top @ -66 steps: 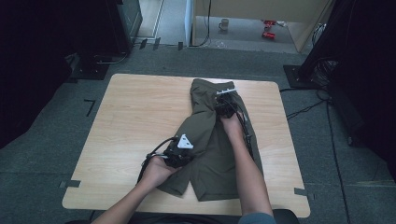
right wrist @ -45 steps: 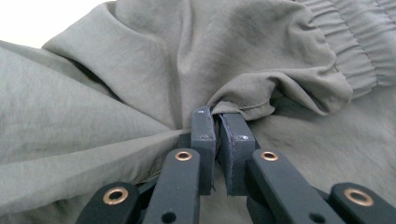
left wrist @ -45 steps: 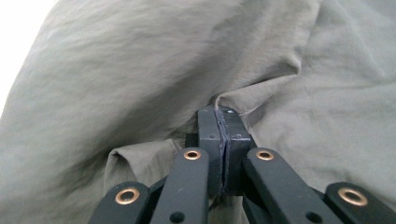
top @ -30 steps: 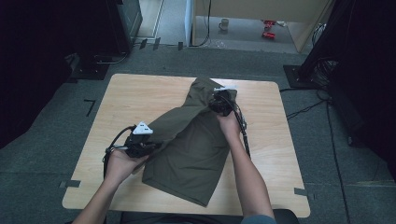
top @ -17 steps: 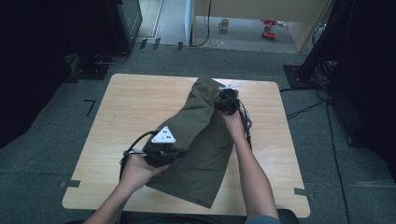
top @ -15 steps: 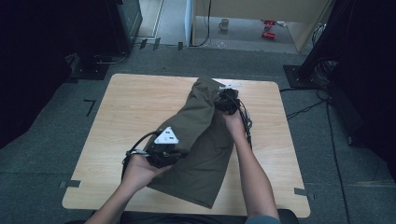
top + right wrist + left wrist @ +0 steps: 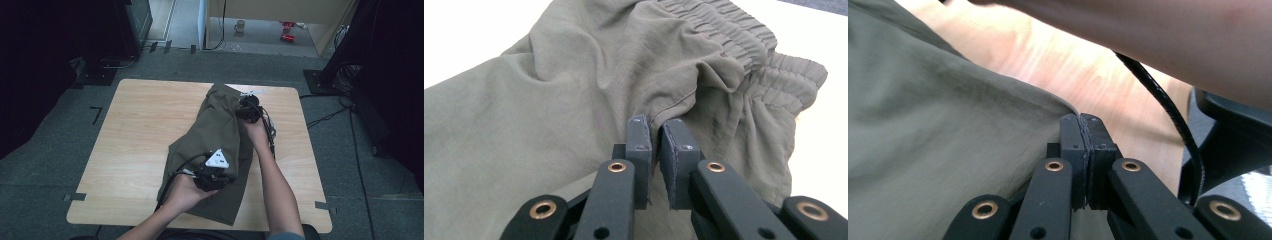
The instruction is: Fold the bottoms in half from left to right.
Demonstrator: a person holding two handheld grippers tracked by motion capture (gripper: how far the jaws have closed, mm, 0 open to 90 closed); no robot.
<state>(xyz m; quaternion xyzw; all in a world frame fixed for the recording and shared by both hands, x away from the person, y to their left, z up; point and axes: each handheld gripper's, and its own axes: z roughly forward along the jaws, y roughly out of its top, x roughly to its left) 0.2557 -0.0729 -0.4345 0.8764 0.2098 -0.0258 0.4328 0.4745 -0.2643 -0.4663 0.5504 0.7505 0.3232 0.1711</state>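
Between both grippers' jaws, olive shorts (image 7: 220,135), pinched

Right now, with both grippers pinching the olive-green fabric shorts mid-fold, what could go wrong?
1. The right gripper pinches only a thin fold near the elastic waistband; a pull could slip it free.
2. The left gripper, shut on the olive-green shorts by a thin edge, could drop the folded layer.
3. The black cable might snag under the forearm.

Olive shorts (image 7: 218,131) lie on wooden table (image 7: 140,130).
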